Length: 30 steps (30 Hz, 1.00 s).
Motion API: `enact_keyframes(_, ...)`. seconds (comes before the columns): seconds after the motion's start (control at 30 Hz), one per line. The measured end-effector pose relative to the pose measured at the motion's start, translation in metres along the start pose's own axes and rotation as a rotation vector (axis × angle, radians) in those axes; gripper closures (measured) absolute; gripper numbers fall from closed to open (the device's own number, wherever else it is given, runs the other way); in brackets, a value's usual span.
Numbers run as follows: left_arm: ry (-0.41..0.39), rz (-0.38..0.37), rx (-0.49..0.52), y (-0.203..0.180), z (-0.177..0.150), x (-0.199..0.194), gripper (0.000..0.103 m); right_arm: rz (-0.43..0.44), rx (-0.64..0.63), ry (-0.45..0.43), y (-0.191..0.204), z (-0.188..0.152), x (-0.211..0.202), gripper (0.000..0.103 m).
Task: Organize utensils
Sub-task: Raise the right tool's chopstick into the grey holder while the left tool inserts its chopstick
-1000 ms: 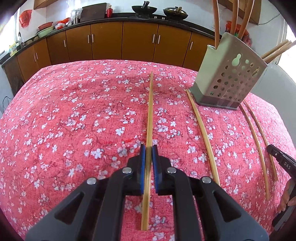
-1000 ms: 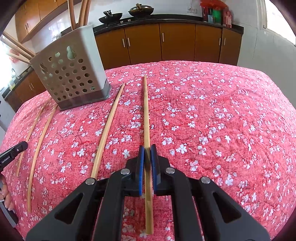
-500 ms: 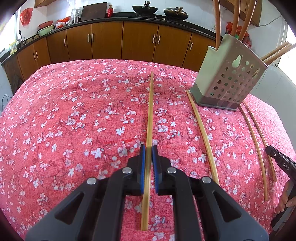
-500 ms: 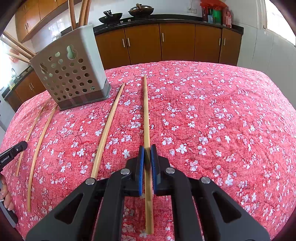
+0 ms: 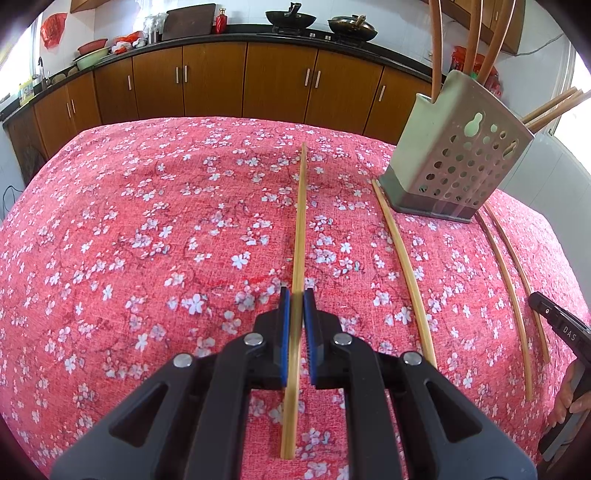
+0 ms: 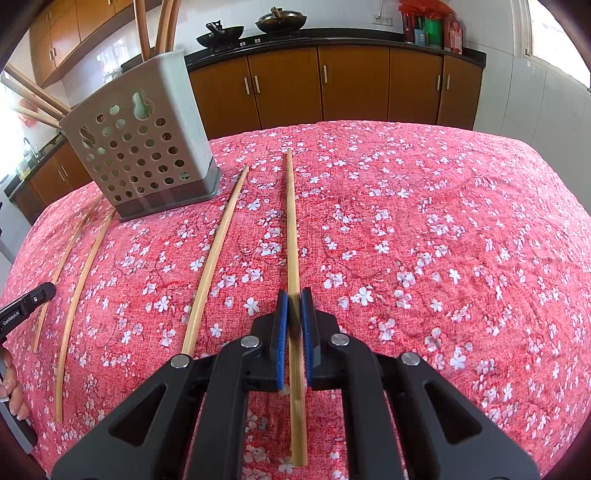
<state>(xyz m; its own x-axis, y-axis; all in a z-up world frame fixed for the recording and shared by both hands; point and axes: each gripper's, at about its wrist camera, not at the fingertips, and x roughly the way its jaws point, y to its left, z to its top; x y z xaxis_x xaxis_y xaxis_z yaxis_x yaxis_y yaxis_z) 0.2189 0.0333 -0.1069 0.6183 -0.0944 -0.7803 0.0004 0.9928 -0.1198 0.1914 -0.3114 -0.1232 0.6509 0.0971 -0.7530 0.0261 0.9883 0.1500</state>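
The grey perforated holder [image 5: 454, 162], upper right of the left view, holds several brown utensils [image 5: 472, 33]. Left tongs [image 5: 294, 306] and right tongs [image 6: 291, 306] each clench a bamboo chopstick [image 5: 300, 221] [image 6: 292, 229] lying on the floral-clothed surface [image 5: 147, 221].

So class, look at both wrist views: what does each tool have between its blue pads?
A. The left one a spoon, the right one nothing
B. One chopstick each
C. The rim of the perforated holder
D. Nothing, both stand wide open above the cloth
B: the left tool is closed on a chopstick and the right tool on another chopstick, both lying on the floral cloth.
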Motion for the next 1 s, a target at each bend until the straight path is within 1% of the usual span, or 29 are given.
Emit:
enact_keyframes(0.13,0.0,-0.004,-0.005,0.0,-0.001,-0.001,0.091,0.0,0.004,-0.001,0.0,-0.001,-0.001,0.095)
enact_keyframes(0.23,0.006,0.022,0.037,-0.004,-0.008,-0.007,0.091,0.003,0.003,0.0,-0.001,-0.006,-0.005,0.095)
enact_keyframes(0.33,0.008,0.035,0.064,-0.006,-0.018,-0.015,0.091,0.026,0.013,0.002,-0.005,-0.012,-0.01,0.095)
enact_keyframes(0.4,0.009,0.04,0.08,-0.007,-0.021,-0.017,0.094,0.037,0.023,0.001,-0.007,-0.012,-0.011,0.095)
enact_keyframes(0.5,0.008,0.061,0.109,-0.01,-0.019,-0.021,0.094,0.007,0.006,-0.009,-0.005,-0.012,-0.014,0.095)
enact_keyframes(0.53,-0.003,0.057,0.109,-0.011,-0.017,-0.026,0.094,0.003,-0.002,-0.033,-0.003,-0.011,-0.02,0.095)
enact_keyframes(0.57,-0.034,0.049,0.11,-0.012,-0.012,-0.036,0.094,0.004,-0.005,-0.05,-0.005,-0.01,-0.026,0.095)
enact_keyframes(0.63,-0.075,0.038,0.115,-0.012,-0.004,-0.052,0.094,-0.002,-0.021,-0.113,-0.002,-0.004,-0.044,0.095)
enact_keyframes(0.83,-0.24,-0.005,0.126,-0.02,0.034,-0.111,0.094,-0.01,-0.047,-0.304,0.009,0.027,-0.096,0.095)
enact_keyframes(0.93,-0.286,-0.026,0.115,-0.021,0.046,-0.129,0.094,0.003,-0.039,-0.356,0.003,0.043,-0.11,0.095)
enact_keyframes(1.0,-0.297,-0.042,0.106,-0.022,0.053,-0.136,0.094,0.012,-0.033,-0.381,0.003,0.051,-0.117,0.095)
